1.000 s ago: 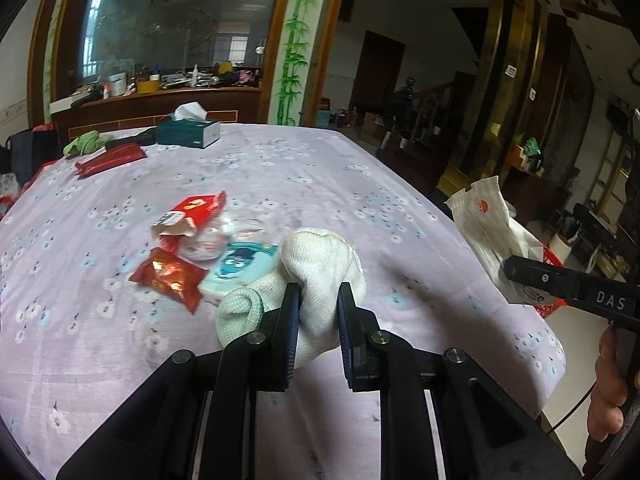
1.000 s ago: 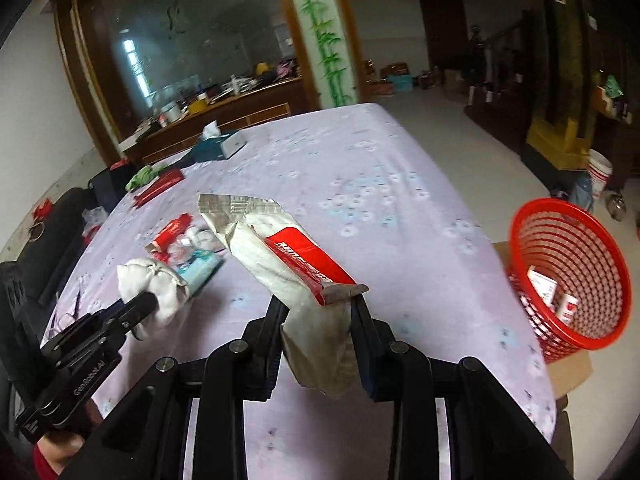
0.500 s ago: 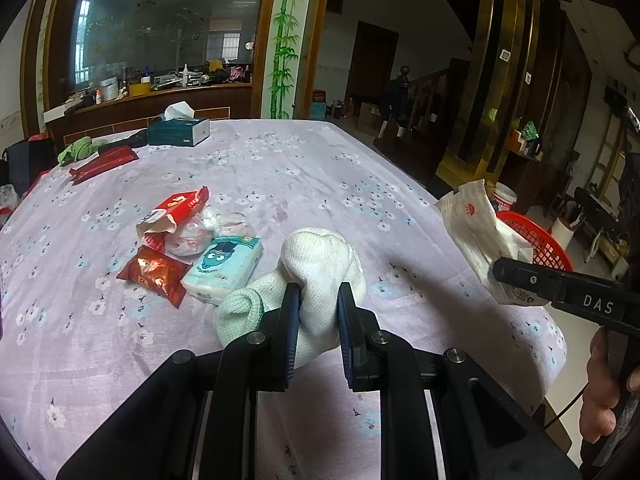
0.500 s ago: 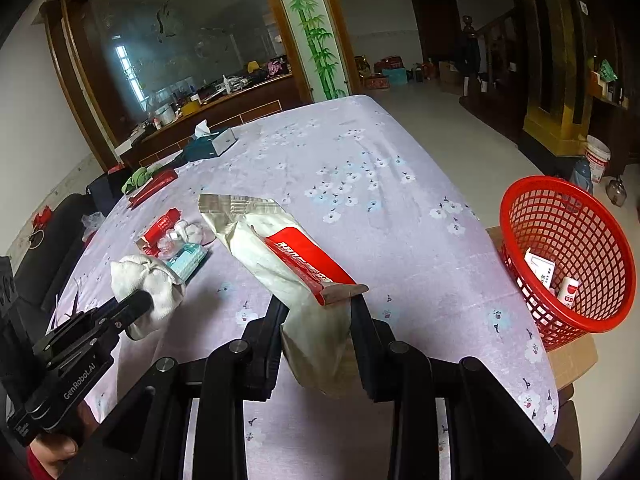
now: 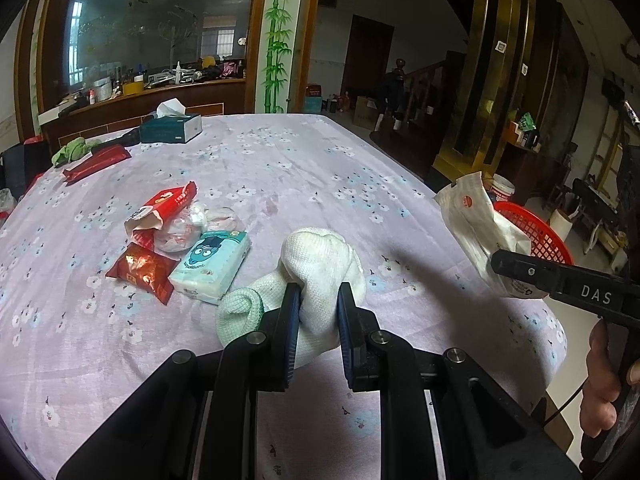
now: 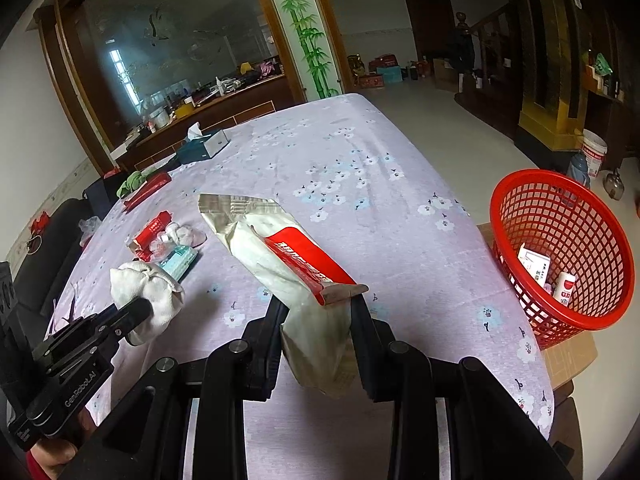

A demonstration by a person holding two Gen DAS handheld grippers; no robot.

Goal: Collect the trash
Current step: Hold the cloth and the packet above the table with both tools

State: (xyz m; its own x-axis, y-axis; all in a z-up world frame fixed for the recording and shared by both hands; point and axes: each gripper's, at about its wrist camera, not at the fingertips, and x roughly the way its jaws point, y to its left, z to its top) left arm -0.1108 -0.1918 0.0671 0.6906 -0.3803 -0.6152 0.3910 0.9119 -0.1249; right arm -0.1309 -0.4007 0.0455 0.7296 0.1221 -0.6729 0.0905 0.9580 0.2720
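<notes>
While the left gripper (image 5: 319, 305) clamps a white sock (image 5: 320, 264), the right gripper (image 6: 318, 312) pinches an empty snack wrapper (image 6: 288, 256) left of the red basket (image 6: 560, 256).

You've got soft daylight here, coming from the bright window (image 5: 75, 65) behind the glass partition (image 6: 176, 60). The purple tabletop (image 5: 280, 168) is evenly lit, with blurred shadows under what's held above it. The far room sits dim. Both views bend hard at the edges, with black corners. Focus looks sharp throughout.
</notes>
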